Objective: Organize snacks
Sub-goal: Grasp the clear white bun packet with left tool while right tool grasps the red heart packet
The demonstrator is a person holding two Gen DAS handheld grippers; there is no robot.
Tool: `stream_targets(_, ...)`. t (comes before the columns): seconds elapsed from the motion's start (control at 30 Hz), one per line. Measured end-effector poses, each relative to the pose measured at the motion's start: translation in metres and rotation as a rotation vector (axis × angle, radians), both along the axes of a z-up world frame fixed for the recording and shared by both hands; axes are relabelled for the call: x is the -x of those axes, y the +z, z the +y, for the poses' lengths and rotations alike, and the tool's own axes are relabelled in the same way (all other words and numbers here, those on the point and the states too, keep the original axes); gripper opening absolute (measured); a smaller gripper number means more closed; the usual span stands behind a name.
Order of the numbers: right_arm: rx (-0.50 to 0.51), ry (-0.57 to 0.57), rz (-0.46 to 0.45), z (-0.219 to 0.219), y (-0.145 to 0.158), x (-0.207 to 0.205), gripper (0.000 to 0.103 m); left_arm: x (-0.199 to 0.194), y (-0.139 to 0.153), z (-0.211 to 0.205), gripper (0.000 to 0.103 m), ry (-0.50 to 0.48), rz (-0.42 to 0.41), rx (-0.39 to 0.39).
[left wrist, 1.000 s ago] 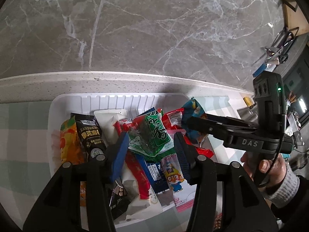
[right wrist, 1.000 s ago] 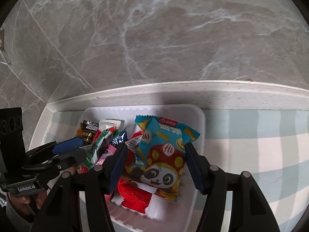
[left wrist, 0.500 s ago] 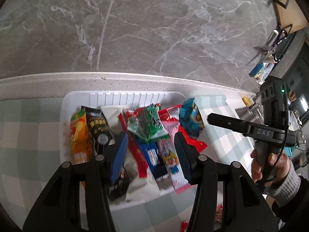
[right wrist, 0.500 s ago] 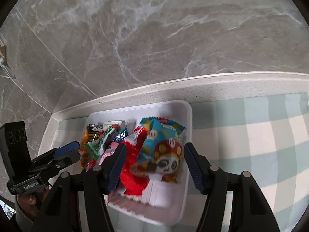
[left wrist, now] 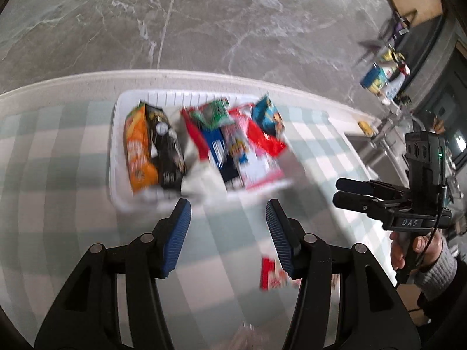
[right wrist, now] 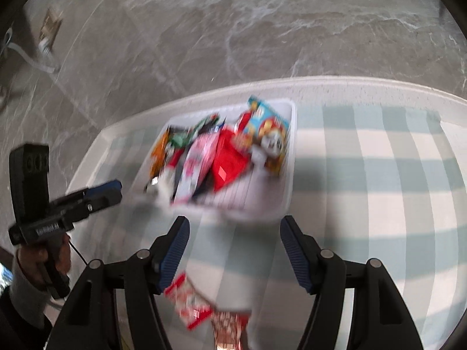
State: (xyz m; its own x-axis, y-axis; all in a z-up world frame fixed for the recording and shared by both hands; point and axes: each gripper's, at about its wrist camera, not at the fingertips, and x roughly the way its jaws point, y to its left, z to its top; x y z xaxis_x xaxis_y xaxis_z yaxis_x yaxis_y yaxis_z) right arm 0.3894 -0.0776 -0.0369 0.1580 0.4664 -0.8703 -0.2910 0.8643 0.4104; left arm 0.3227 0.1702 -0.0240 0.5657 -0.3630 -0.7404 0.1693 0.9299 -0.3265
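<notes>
Left wrist view: the left tool (left wrist: 227, 233) fills the bottom of the frame, its blue-padded jaws standing fairly wide with only the checked cloth (left wrist: 58, 204) between them; they have just been opening and grip nothing. Just beside the right jaw, low and right of centre, lies a blurred red-and-white snack packet (left wrist: 270, 275) on the cloth. Farther up, in the middle of the frame, sits the white tray (left wrist: 115, 157), filled with snack packets side by side: an orange bag (left wrist: 137, 151) at its left end, a black packet (left wrist: 166, 148) next to it, red, blue and pink packets in the centre and a blue one (left wrist: 268, 115) at its right end. At the right edge a hand (left wrist: 414, 248) in a grey sleeve holds the right tool (left wrist: 347, 191), its two fingers seen side-on. Beyond the tray runs the pale edge of the counter (left wrist: 204, 75), then grey marble floor.

Right wrist view: the right tool (right wrist: 233, 250) is likewise parted wide and empty, having just been opening, over the cloth. Red-and-white packets (right wrist: 189, 303) lie at the bottom centre, near its left jaw. The tray (right wrist: 287, 175) is above centre, a panda-printed bag (right wrist: 268, 134) in its upper right corner. The left tool (right wrist: 106, 192) shows at the left edge, held by a hand (right wrist: 43, 259).
</notes>
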Motion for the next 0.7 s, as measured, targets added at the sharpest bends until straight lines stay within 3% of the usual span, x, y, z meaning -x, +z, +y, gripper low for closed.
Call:
stream_targets(0.47, 0.156, 0.162, 0.027, 0.015, -0.026, 0.103, 0.068, 0.116, -0.045, -0.04, 0.052, -0.219, 0.098, -0.235)
stream_targets(0.7, 0.201, 0.172, 0.015, 0.014, -0.032, 0.119, 0.068, 0.133, -0.064, -0.054, 0.052, -0.29, 0.128, -0.307)
